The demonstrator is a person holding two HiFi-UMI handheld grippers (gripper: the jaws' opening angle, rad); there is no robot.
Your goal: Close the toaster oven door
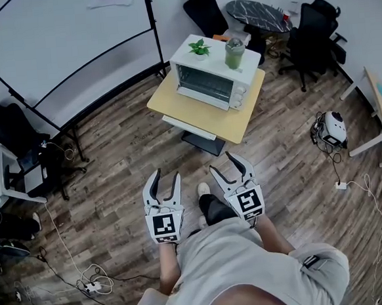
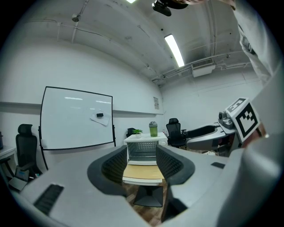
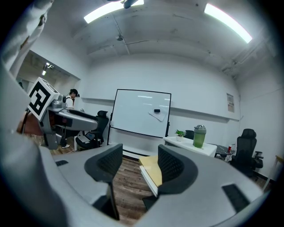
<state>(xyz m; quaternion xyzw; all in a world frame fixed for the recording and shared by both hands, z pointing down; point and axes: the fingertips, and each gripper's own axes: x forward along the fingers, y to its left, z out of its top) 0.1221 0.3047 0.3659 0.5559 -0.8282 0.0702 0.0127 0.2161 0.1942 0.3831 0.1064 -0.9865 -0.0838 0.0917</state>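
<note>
Both claws are out in front of me and nowhere near the job. My left claw [image 1: 166, 177] has its jaws a modest way apart with nothing in them. My right claw [image 1: 221, 162] is spread a bit wider and is also empty. The toaster oven [image 1: 205, 81] sits well ahead of both. It's dead centre through the left claw's gap and ahead-right of the right claw, on a little table [image 1: 205, 121] with a smooth pale-yellow top.

It's a boxy white metal unit with a glass front, a wire rack showing behind it and knobs [image 1: 239, 96] down its right side. From back here I honestly can't tell how far the door's dropped.

My guess on handling: the door is light, stiff and bottom-hinged, so no pinching needed. Just nudge up under its front edge or handle, mid-width so it doesn't twist, and stay off the glass. The oven probably isn't heavy and that tabletop looks slick, so a hard shove could slide it. There's also a small potted plant [image 1: 199, 48] and a green lidded bottle [image 1: 234, 53] on the roof that could tip.
</note>
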